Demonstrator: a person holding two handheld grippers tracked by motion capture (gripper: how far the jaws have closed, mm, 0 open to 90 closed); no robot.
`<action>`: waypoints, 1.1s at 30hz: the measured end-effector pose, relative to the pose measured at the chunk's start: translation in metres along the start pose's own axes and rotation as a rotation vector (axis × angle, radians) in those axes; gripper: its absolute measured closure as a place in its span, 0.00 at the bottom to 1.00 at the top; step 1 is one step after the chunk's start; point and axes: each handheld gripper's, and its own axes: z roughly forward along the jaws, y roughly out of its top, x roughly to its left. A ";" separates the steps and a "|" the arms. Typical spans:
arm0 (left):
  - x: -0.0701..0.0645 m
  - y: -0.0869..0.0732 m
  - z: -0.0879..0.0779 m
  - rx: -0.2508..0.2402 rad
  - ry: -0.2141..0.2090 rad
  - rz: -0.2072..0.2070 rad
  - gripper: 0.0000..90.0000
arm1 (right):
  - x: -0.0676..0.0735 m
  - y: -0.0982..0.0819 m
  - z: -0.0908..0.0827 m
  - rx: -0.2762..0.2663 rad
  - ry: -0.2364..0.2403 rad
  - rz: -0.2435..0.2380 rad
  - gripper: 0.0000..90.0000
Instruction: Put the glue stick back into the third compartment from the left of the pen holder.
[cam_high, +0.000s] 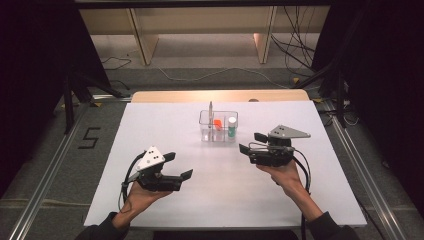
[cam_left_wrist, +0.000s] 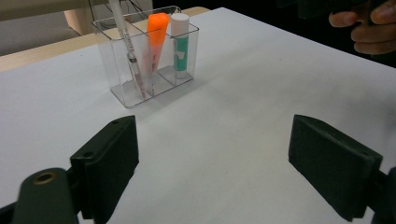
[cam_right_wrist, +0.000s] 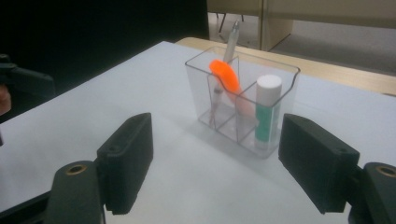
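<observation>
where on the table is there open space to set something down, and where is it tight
The white table is bare left of the clear organizer, between the left gripper and right gripper, and along the near edge. It is tight inside the organizer, where the pen, orange marker and glue stick stand.

The desk (cam_high: 165, 130) is plain white with a pale wood strip along its far edge. The organizer (cam_high: 218, 126) is clear and colourless. In it stand an orange marker (cam_left_wrist: 157, 35), a glue stick (cam_left_wrist: 180, 44) with a white cap and green-and-white label, and a pen (cam_left_wrist: 127, 44) that is white and partly see-through. Each tool (cam_high: 176, 165) (cam_high: 251, 142) is black with a light grey plate on top.
</observation>
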 end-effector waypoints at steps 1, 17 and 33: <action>0.000 0.000 0.000 -0.001 0.000 -0.001 0.17 | 0.000 -0.004 -0.003 -0.003 0.002 0.002 0.30; 0.000 -0.003 -0.001 0.000 -0.009 -0.023 0.17 | 0.011 -0.035 -0.032 -0.026 0.021 -0.025 0.29; -0.003 -0.007 -0.002 0.009 -0.020 -0.038 0.17 | 0.014 -0.056 -0.049 -0.012 0.013 -0.015 0.29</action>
